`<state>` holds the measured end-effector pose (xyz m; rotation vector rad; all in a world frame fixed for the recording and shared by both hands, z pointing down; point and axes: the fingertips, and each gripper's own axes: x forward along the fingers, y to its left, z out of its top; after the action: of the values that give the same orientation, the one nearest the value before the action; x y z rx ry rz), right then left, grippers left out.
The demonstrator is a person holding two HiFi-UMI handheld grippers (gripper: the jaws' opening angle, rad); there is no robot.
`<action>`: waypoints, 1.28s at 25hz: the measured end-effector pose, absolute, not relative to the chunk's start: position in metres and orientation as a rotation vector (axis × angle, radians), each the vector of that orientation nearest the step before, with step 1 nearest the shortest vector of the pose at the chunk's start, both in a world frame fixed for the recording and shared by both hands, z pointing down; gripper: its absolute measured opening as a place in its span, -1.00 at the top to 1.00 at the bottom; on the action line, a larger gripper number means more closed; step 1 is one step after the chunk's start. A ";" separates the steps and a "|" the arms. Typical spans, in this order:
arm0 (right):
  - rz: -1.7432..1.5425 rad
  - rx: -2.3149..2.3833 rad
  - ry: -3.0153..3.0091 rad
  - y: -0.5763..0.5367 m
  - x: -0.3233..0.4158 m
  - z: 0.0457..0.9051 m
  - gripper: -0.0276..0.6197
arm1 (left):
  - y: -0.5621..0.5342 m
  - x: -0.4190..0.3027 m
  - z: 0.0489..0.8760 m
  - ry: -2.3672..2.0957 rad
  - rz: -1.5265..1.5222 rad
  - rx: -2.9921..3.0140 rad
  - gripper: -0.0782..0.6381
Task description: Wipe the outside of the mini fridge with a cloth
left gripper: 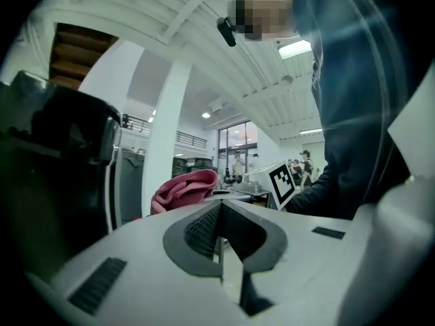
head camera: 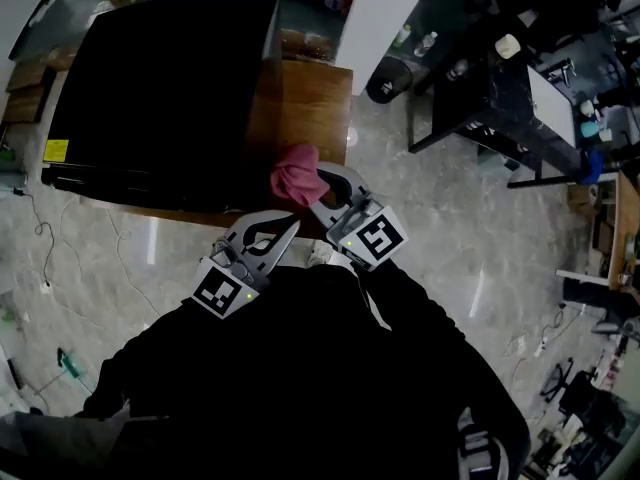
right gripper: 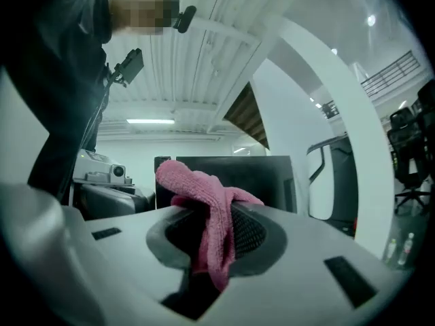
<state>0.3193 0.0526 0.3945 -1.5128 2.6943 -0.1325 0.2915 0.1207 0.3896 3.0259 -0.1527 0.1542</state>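
The right gripper (right gripper: 212, 231) is clamped on the pink cloth (right gripper: 204, 194). A fold sits btw the ribbed pads, one bunch stands above the jaws and a tail hangs below. In the head view this gripper (head camera: 322, 194) is at frame centre, w/ the cloth (head camera: 296, 175) bunched at its tip and pointing to the upper left.

The left gripper (left gripper: 219, 224) has its jaws together w/ nothing btw them. In the head view it (head camera: 283, 231) sits just below and left of the right one, tip angled to the upper right toward the cloth.

The mini fridge (head camera: 160, 88) fills the upper left of the head view as a black box on a wooden table (head camera: 312, 98). Its long edge runs approx left-right across the frame. The cloth is at the fridge's lower right corner, by the dark side face. Can't tell if it's touching or just beside it, as black on black hides the edge. In the right gripper view a dark flat panel (right gripper: 262, 174) stands straight ahead beyond the cloth, prob. that face.

So the fridge lies up-left of the cloth, and the right gripper is the nearer one and the only one loaded. The next move prob. means pressing the cloth fwd onto that side face and sweeping along it. The left has no job visible yet.
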 end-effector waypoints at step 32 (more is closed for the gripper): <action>-0.082 -1.018 2.781 -0.083 0.328 0.416 0.64 | 0.035 0.335 0.397 -1.147 0.140 2.861 0.78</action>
<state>0.3278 -0.0832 0.4156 -1.0175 2.7811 -0.0818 0.3352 0.0346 0.3965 2.8612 -1.1475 0.1399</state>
